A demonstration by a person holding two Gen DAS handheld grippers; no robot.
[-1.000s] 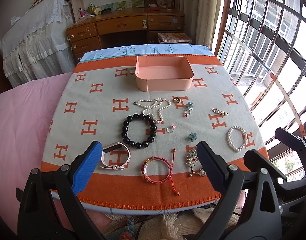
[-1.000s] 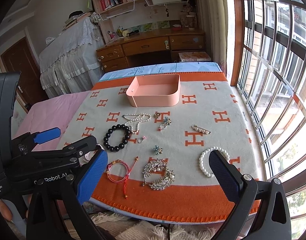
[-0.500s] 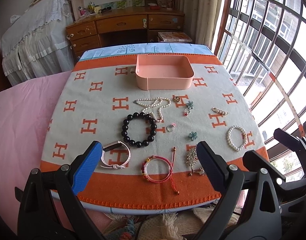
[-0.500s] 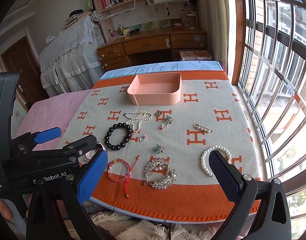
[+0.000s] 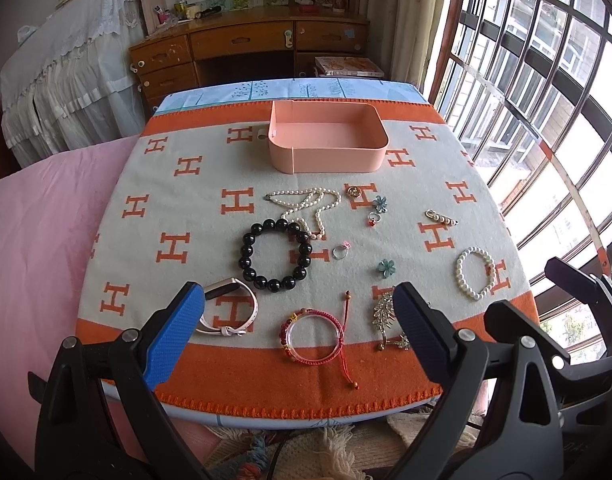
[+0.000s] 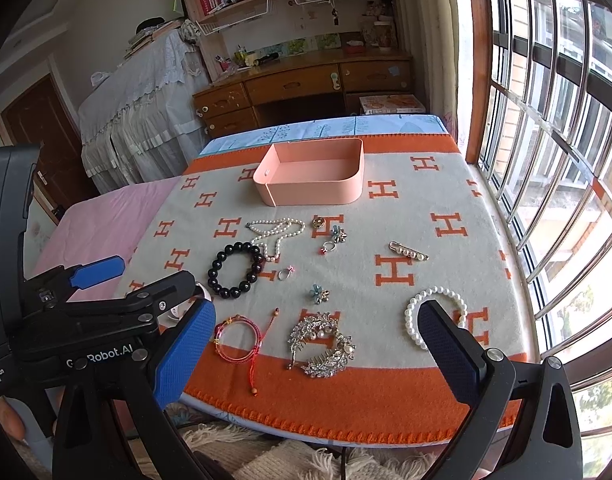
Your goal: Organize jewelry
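- Since both the left gripper (image 5: 297, 320) and right gripper (image 6: 318, 344) are held wide open and empty, nothing's grabbed.
- Jewelry's spread mid-frame; the black bead bracelet (image 5: 275, 255) looks slippery, best pinched across its ring.
- The pink tray (image 5: 326, 164), upper center, is left unfilled.

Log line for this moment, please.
left gripper open, empty | right gripper open, empty | pink box empty | jewelry on blanket

Orange "H" letters repeat all over the blanket (image 5: 193, 216) ahead of both tools. Left of the right tool, the left gripper (image 6: 145, 280) body reads "Robot.AI", partly hidden.
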